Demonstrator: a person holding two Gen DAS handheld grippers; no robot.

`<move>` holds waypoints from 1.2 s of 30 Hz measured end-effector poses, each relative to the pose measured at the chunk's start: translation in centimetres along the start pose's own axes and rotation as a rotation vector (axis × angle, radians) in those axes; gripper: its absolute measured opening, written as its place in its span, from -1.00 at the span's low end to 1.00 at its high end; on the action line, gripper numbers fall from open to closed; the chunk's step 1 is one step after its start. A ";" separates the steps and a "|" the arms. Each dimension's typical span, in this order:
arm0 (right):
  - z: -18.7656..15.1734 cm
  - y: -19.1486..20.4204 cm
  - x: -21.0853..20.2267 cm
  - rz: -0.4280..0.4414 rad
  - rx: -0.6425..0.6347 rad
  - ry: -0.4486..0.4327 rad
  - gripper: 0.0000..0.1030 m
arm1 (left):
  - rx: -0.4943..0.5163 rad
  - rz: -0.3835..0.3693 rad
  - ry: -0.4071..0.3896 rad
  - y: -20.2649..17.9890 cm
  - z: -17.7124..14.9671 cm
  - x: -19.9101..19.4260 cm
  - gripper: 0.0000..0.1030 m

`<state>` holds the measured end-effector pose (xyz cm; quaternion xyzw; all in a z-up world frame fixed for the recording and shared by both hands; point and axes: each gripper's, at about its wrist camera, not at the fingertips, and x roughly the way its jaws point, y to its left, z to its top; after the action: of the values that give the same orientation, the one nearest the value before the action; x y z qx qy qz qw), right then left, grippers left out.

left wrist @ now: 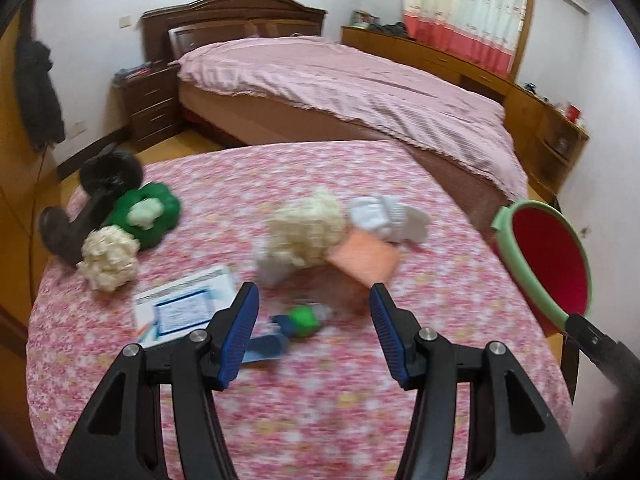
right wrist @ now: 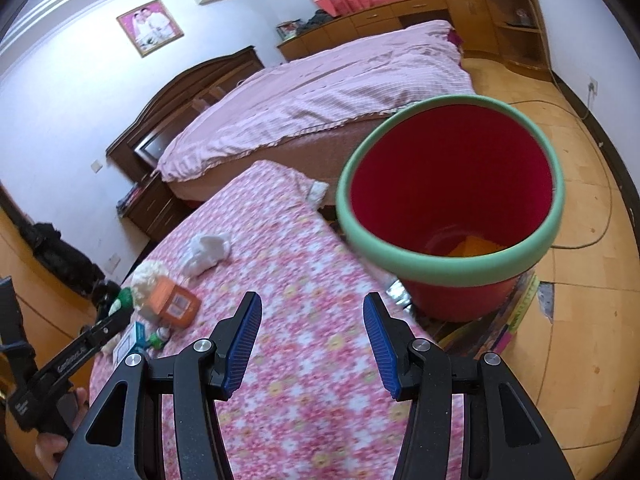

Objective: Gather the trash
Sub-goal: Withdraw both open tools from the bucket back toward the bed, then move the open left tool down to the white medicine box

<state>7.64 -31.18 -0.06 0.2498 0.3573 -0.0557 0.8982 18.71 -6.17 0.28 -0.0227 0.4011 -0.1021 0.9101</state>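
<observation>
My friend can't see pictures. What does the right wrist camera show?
A red bin with a green rim stands beside a flowery pink table. The right gripper hangs open and empty above the table, and litter lies at the left.

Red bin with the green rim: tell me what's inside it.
The red bin shows bare red walls and one orange piece lying at the bottom. The near rim covers the rest of the floor, so anything there is hidden.

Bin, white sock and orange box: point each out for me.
Bin point(right wrist: 448, 278): right wrist view, on its green rim.
White sock point(left wrist: 390, 216): left wrist view, on its middle.
Orange box point(right wrist: 176, 304): right wrist view, on its top face.
</observation>
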 end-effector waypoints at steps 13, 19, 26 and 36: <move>-1.5 4.4 2.7 0.011 -0.076 0.063 0.06 | -0.061 0.089 0.054 7.2 1.3 2.9 0.11; -1.7 5.6 3.8 0.002 -0.098 0.081 0.06 | -0.108 0.083 0.107 10.1 1.9 4.9 0.11; -2.2 6.2 4.9 0.008 -0.113 0.109 0.06 | -0.192 0.071 0.146 13.0 1.1 5.7 0.11; -2.6 6.0 4.9 0.015 -0.109 0.116 0.06 | -0.181 0.104 0.151 13.6 1.1 5.0 0.11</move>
<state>11.38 -24.28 -2.51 0.2061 0.4097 -0.0151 0.8885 25.05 6.07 -4.31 -0.0760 0.4766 -0.0197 0.8756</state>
